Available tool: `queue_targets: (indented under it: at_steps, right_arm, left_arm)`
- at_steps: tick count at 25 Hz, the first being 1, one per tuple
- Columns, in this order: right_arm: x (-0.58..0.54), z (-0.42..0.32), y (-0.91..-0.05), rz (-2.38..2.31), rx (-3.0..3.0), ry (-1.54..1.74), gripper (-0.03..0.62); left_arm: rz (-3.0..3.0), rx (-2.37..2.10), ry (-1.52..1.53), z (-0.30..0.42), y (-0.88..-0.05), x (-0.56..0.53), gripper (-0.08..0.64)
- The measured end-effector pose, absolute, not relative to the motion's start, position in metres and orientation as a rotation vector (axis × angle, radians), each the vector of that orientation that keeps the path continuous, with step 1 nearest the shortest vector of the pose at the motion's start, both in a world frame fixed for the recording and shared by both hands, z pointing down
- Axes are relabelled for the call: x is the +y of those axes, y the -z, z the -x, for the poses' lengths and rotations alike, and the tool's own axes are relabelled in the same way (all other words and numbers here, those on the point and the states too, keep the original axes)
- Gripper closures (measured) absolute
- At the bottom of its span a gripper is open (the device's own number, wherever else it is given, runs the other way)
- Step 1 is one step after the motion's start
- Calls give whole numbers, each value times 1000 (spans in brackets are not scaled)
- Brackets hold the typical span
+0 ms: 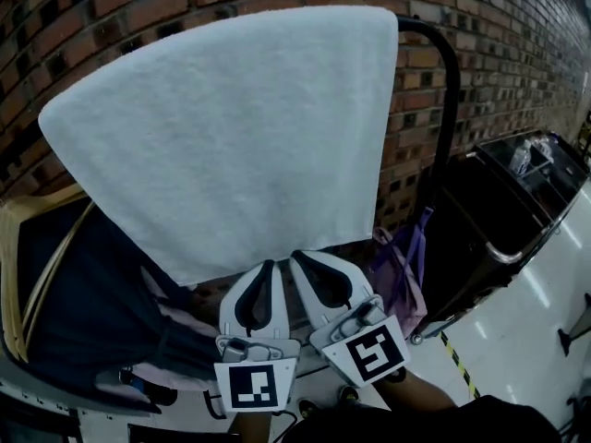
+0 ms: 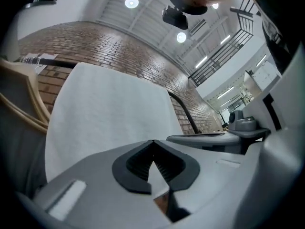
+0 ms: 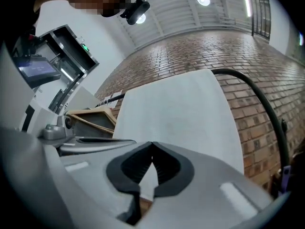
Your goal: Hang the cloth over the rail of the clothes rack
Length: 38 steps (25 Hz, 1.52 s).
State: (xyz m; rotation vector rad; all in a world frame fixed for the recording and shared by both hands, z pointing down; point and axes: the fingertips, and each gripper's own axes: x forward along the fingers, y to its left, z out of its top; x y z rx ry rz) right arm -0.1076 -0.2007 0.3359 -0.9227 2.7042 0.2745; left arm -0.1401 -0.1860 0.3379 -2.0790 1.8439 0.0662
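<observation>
Nearest, at 6 o'clock: left gripper (image 1: 268, 266) and right gripper (image 1: 298, 257) side by side, each pressed shut tip to tip, nothing visibly pinched, tips just at the lower hem of the cloth (image 1: 231, 137). Toward 12 o'clock, white, plain and towel-textured, smooth and unwrinkled, draped flat over the black rail (image 1: 452, 90) against a brick wall (image 1: 489, 35). At 9 o'clock, a wooden hanger (image 1: 11, 266) carrying a dark garment (image 1: 83, 312).

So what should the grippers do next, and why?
Probably ease both back from the cloth. It already hangs over the rail, and the left gripper and right gripper sit shut at its bottom edge, with nothing visibly between their jaws.
</observation>
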Motion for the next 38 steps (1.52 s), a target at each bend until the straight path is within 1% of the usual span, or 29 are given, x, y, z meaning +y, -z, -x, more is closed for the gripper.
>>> queue_targets:
  at_steps: [9,24,38]
  right_arm:
    - [-192,113,-352,879,2752,-233,588]
    - [-198,121,-345,889,2725,-268,588]
    - [-213,112,-347,920,2716,-274,588]
  left_arm:
    - [2116,1903,-48,139,-360,-185,552]
    - [2105,1886,-63,144,-353,-190,552]
    - [2135,1864,-88,135,-357,-206,552]
